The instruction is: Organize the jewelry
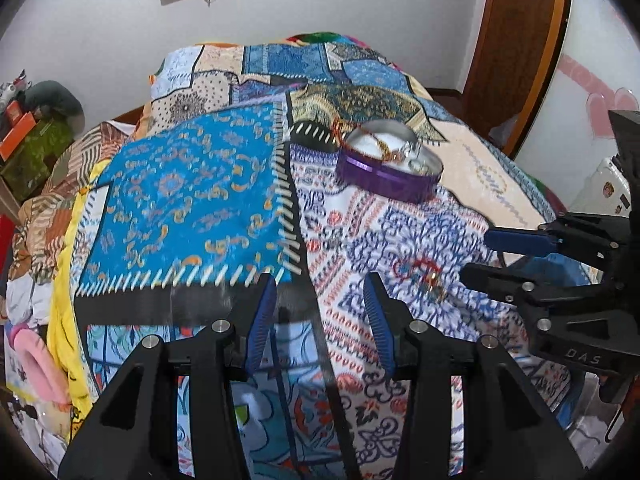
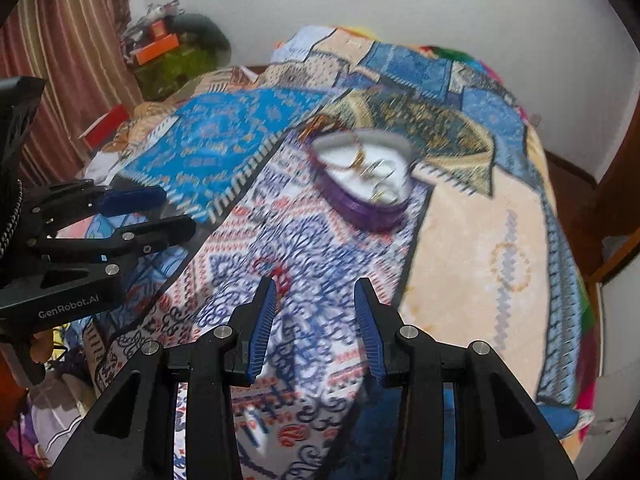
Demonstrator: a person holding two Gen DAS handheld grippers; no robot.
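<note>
A purple heart-shaped jewelry box (image 1: pixel 390 168) with a white lining sits open on the patterned bedspread; it also shows in the right wrist view (image 2: pixel 362 178). Gold bangles and rings (image 2: pixel 376 176) lie inside it. A small red and gold jewelry piece (image 1: pixel 424 276) lies on the cloth in front of the box, near the right gripper's fingers. My left gripper (image 1: pixel 320 280) is open and empty above the bedspread. My right gripper (image 2: pixel 316 284) is open and empty, short of the box; it shows from the side in the left wrist view (image 1: pixel 476 252).
A patchwork bedspread (image 1: pixel 192 200) covers the bed. A wooden door (image 1: pixel 516 40) stands at the right. Cluttered boxes and a green item (image 2: pixel 172 60) sit beyond the bed's left side, by a striped curtain (image 2: pixel 72 40).
</note>
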